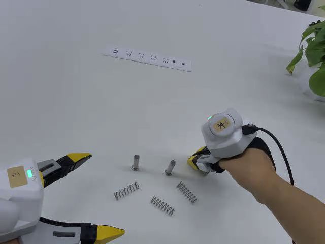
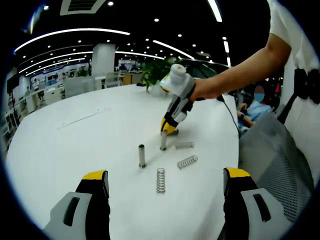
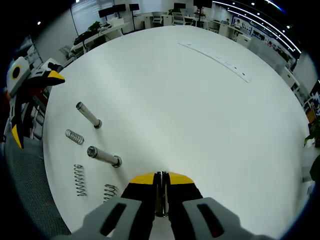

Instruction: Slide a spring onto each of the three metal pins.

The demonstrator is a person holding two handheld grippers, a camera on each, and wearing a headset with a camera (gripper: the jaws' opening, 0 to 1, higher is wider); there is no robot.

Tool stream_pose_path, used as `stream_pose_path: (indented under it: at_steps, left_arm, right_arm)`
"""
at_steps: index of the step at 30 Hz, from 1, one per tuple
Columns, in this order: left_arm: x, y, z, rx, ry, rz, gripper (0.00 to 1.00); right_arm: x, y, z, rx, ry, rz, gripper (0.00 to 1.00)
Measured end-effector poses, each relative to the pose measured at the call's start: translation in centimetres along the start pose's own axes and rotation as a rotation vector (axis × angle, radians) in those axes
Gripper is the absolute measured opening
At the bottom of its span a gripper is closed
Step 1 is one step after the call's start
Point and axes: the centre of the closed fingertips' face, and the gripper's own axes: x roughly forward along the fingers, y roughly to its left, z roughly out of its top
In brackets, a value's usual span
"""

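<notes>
Two metal pins stand upright on the white table, one on the left (image 1: 135, 161) and one on the right (image 1: 170, 167). Three springs lie flat in front of them: left (image 1: 126, 190), middle (image 1: 162, 205) and right (image 1: 187, 192). My right gripper (image 1: 195, 160) is down at the table just right of the pins, shut on a third metal pin (image 3: 161, 195) that stands between its yellow tips. My left gripper (image 1: 105, 194) is held at the near left, open wide with nothing in it; in the left gripper view the pins (image 2: 142, 156) and a spring (image 2: 160, 180) lie ahead of it.
A white power strip (image 1: 147, 58) lies flat at the far side of the table. A green plant (image 1: 312, 56) stands at the right edge. A cable runs from the right gripper along the person's forearm. A person sits beyond the table (image 2: 257, 102).
</notes>
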Motion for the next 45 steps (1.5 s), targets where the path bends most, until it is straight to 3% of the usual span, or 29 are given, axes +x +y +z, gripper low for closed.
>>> stream_pose_path:
  at_steps: [25,45]
  left_arm:
    - [0.3,-1.0,0.8,0.03,-0.002,-0.025,0.97]
    - [0.4,-1.3,0.9,0.038,-0.001,-0.035,0.96]
  right_arm:
    - [-4.8,0.3,-0.8,0.022,-0.151,-0.025,0.09]
    - [-6.4,0.8,-1.5,0.042,-0.24,-0.052,0.09]
